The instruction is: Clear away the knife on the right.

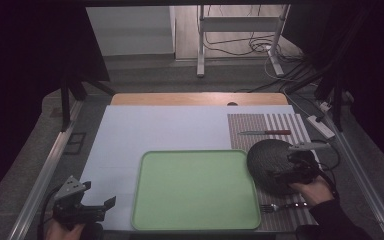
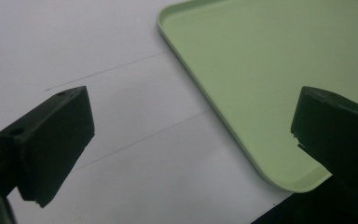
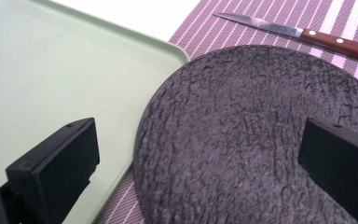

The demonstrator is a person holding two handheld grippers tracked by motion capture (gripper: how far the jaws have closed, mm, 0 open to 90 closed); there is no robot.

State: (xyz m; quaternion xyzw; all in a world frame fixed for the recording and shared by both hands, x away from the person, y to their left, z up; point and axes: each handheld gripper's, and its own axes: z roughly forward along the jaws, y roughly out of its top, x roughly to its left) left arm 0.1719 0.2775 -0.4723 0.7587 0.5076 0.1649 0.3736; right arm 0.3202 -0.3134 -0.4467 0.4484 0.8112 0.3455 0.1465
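- The dark textured plate (image 1: pixel 271 161) lies flat on the striped placemat (image 1: pixel 280 125) at the right of the table, its left edge just beside the green tray (image 1: pixel 195 187); from the high view I cannot tell whether rim and tray actually touch.
- The right gripper (image 1: pixel 292 167) hovers over the near part of the plate, jaws spread wide with nothing between them. In the right gripper view one jaw sits over the tray's edge and the other over the plate's (image 3: pixel 242 135) surface.
- The plate looks like stoneware with a rough, pebbled face: probably stiff, fairly heavy and liable to chip, but less slippery than glazed ware.
- Lying flat, it offers little to pinch. The best hold is likely the near rim, one jaw slid under the edge and one on top.
- Gripped at one edge it may droop or twist, so a deep, firm bite seems wise.
- A knife (image 1: pixel 265 132) lies beyond the plate and a fork (image 1: pixel 276 207) nearer the person.
- The left gripper (image 1: pixel 97 210) rests apart at the tray's near left corner, jaws also open and empty.
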